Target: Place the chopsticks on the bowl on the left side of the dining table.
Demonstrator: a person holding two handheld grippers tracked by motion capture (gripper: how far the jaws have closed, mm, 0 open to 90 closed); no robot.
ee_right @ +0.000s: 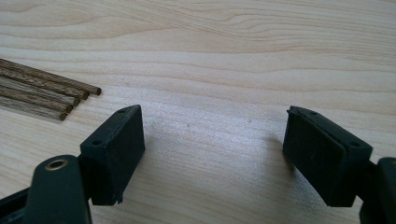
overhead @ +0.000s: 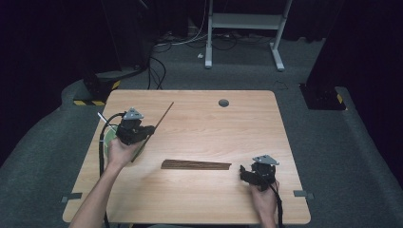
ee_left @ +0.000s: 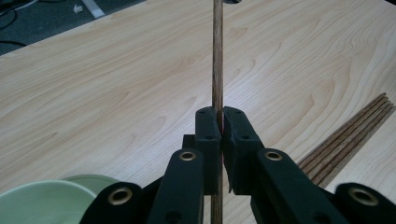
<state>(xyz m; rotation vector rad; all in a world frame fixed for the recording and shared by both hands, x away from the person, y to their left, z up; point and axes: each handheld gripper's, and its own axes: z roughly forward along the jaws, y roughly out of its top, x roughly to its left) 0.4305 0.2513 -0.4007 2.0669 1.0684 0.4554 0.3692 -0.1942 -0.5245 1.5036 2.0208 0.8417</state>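
A thin dark wooden stick (overhead: 161,118) (ee_left: 217,56) is clamped between the jaws of my left gripper (overhead: 148,131) (ee_left: 221,122), which is shut on it above the table's left side. The stick runs up and away past the jaws and down behind them. A bundle of several similar sticks (overhead: 196,165) (ee_left: 345,140) (ee_right: 42,91) lies flat at the table's middle. My right gripper (overhead: 243,173) (ee_right: 212,144) rests open near the front right, just right of the bundle's ends, with bare wood between its pads.
A pale green bowl (overhead: 109,138) (ee_left: 42,203) sits at the table's left edge under my left hand. A round grey cable hole (overhead: 223,102) lies near the far edge. The wooden table (overhead: 204,123) stands over grey carpet with cables and a desk frame behind.
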